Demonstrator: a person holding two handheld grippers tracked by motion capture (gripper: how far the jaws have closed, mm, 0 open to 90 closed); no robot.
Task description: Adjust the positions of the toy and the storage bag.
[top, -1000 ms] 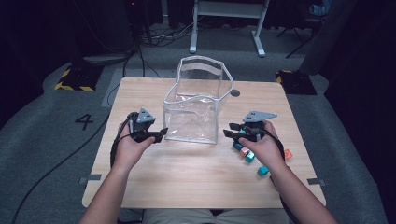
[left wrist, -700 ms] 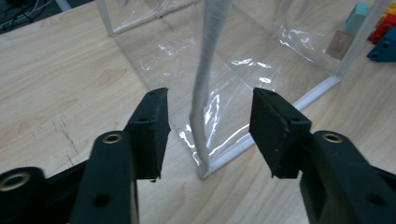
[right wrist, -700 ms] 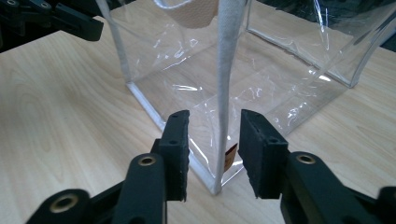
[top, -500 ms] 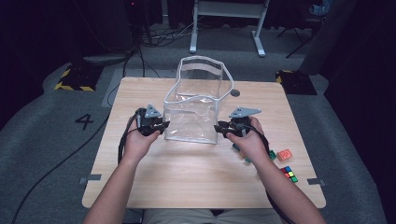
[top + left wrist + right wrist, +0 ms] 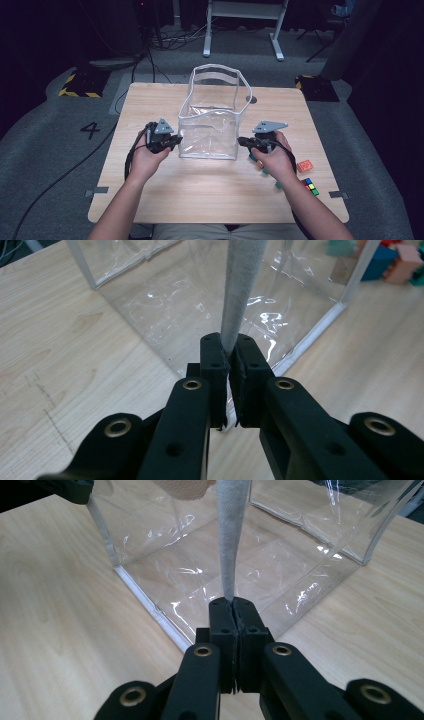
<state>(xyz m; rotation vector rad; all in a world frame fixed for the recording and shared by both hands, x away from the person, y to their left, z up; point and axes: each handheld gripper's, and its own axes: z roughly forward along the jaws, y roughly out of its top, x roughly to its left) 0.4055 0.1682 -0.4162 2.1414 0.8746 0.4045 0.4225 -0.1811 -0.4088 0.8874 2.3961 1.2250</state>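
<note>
A clear plastic bag [image 5: 210,135] with white trim stands open on the wooden table [image 5: 210,195]. My left gripper [image 5: 175,141] is at its near left corner and my right gripper [image 5: 242,142] at its near right corner. In the left gripper view the jaws have just closed and my left gripper [image 5: 229,354] pinches the bag's grey-white rim strip [image 5: 241,290]. In the right gripper view the jaws have also just closed, and my right gripper [image 5: 233,602] clamps the rim strip [image 5: 231,540] of the bag [image 5: 260,570].
Small coloured pieces lie by the right hand: an orange block [image 5: 304,165], a colour cube [image 5: 311,186] and teal bits [image 5: 262,167]. Coloured blocks [image 5: 387,260] sit beyond the bag. A white frame [image 5: 245,25] stands behind the table.
Both grippers' jaws went from apart to closed on the bag's rim. The right hand shifted left from the coloured pieces towards the bag's corner. The left hand barely moved.
</note>
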